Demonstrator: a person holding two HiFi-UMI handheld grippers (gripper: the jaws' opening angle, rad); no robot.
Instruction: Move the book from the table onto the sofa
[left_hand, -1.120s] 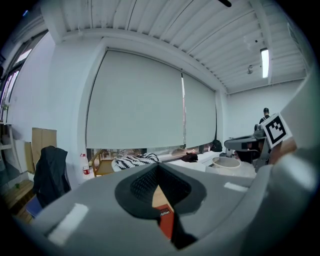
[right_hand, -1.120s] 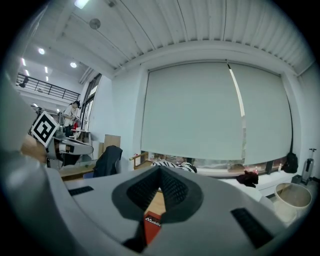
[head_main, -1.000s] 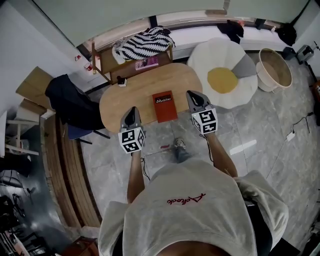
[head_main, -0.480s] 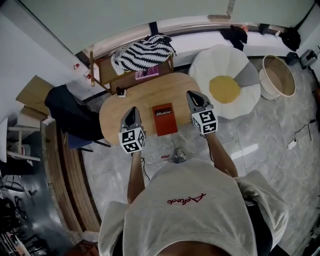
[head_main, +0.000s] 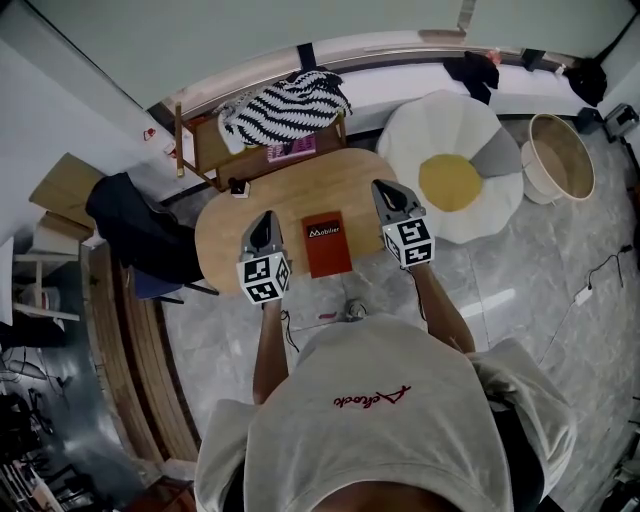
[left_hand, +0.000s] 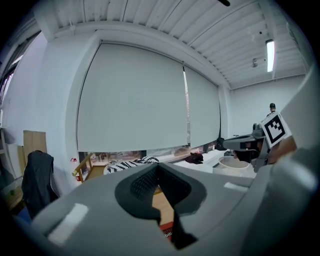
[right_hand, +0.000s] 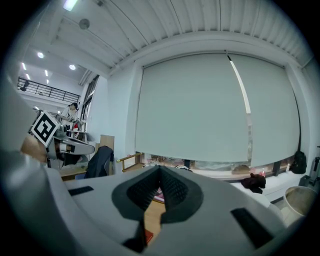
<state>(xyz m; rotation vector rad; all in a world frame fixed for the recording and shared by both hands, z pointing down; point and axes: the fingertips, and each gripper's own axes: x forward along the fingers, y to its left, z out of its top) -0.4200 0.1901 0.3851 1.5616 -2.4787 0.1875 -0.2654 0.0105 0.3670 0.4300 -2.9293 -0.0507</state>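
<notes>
Wooden table bears red book, untouched.

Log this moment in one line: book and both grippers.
book: flat on table, untouched | left gripper: shut, empty, left of book | right gripper: shut, empty, right of book

Oval wooden table, red book flat near its front edge

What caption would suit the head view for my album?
Left claw and right claw, both shut, flank a red book on a wooden table.
</notes>
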